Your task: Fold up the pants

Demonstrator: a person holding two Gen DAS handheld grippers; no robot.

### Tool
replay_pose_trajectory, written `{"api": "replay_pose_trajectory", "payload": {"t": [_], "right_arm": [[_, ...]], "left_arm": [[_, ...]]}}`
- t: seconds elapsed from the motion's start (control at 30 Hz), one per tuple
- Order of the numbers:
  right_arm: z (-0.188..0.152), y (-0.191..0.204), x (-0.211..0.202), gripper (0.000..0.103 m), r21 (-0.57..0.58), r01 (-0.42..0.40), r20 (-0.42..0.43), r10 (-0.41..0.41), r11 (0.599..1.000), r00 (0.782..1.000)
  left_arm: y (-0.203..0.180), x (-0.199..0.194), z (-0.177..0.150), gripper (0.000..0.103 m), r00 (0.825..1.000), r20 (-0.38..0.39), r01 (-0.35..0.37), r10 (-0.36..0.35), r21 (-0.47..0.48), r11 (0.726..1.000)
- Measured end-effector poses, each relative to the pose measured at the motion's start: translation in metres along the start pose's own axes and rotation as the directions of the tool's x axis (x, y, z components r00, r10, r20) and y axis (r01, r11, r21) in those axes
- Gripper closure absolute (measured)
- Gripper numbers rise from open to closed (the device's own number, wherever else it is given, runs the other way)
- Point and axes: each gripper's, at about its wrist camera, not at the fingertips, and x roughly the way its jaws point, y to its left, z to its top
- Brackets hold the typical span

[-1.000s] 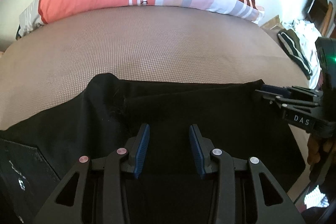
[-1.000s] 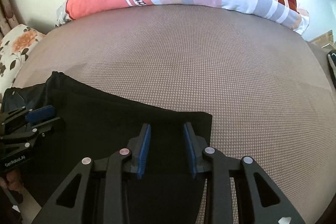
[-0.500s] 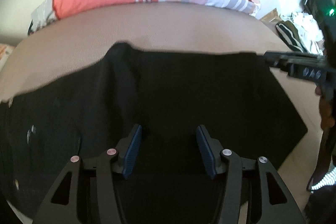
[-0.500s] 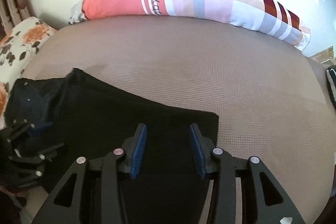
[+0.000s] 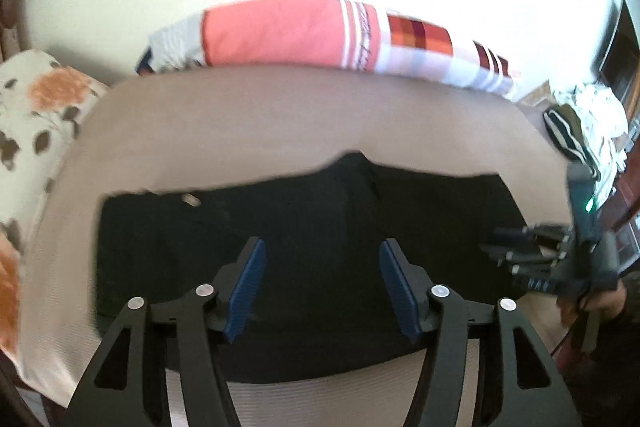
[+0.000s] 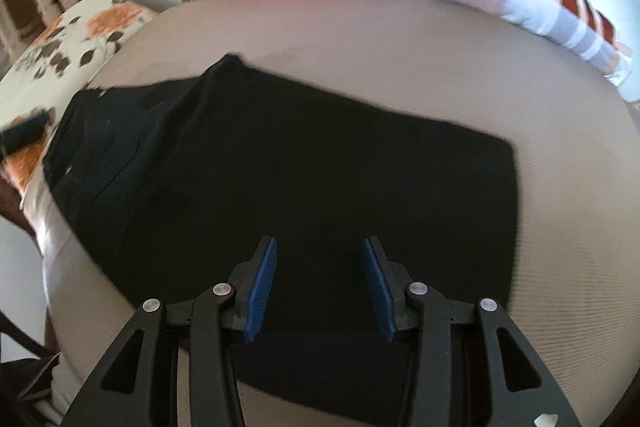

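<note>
The black pants [image 5: 312, 235] lie folded flat on the beige bed [image 5: 280, 115], waistband end to the left. They also show in the right wrist view [image 6: 300, 179]. My left gripper [image 5: 320, 267] is open and empty, raised above the pants' near edge. My right gripper [image 6: 318, 267] is open and empty above the pants' near right part. The right gripper also shows at the right edge of the left wrist view [image 5: 520, 251], beside the pants' right end.
A long pink and checked pillow [image 5: 320, 35] lies along the far side of the bed. A floral pillow [image 5: 36, 115] is at the left. A pile of clothes [image 5: 584, 123] sits off the bed at the right.
Both grippers have pulled back and up from the pants and opened wider. The pants now lie flat in full view.
</note>
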Motion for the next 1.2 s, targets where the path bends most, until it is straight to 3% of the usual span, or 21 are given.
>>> {"api": "replay_pose_trajectory", "payload": {"t": [0.17, 0.33, 0.57, 0.67, 0.73, 0.83, 0.93, 1.07, 1.2], "right_arm": [[-0.007, 0.035, 0.008, 0.059, -0.019, -0.083, -0.055, 0.081, 0.996, 0.995], [-0.005, 0.077, 0.015, 0.059, -0.071, -0.156, -0.097, 0.149, 0.985, 0.984], [0.014, 0.11, 0.023, 0.059, -0.048, -0.235, -0.134, 0.227, 0.971, 0.965], [0.028, 0.112, 0.018, 0.059, 0.002, -0.267, -0.123, 0.266, 0.964, 0.956], [0.036, 0.111, 0.012, 0.058, 0.024, -0.259, -0.105, 0.26, 0.966, 0.96], [0.048, 0.109, 0.002, 0.057, 0.061, -0.218, -0.076, 0.222, 0.974, 0.972], [0.053, 0.106, -0.008, 0.053, 0.092, -0.191, -0.05, 0.196, 0.977, 0.979], [0.057, 0.106, -0.012, 0.05, 0.128, -0.155, -0.027, 0.16, 0.98, 0.987], [0.061, 0.107, -0.006, 0.05, 0.153, -0.126, -0.051, 0.135, 0.98, 0.99]], "left_arm": [[0.05, -0.025, 0.013, 0.039, 0.998, 0.022, -0.063, 0.064, -0.034, 0.997], [0.112, -0.025, 0.002, 0.039, 0.995, -0.036, -0.101, 0.097, -0.137, 0.985], [0.171, -0.005, -0.037, 0.039, 0.995, -0.094, -0.069, 0.046, -0.265, 0.962], [0.194, 0.006, -0.045, 0.039, 0.992, -0.115, 0.009, -0.046, -0.305, 0.952], [0.212, 0.022, -0.048, 0.039, 0.976, -0.151, 0.096, -0.154, -0.337, 0.937], [0.233, 0.043, -0.048, 0.039, 0.93, -0.199, 0.209, -0.31, -0.408, 0.889], [0.249, 0.058, -0.046, 0.039, 0.905, -0.203, 0.255, -0.374, -0.446, 0.858], [0.262, 0.08, -0.046, 0.039, 0.833, -0.211, 0.363, -0.512, -0.489, 0.793], [0.268, 0.09, -0.039, 0.039, 0.774, -0.217, 0.449, -0.594, -0.473, 0.758]]}}
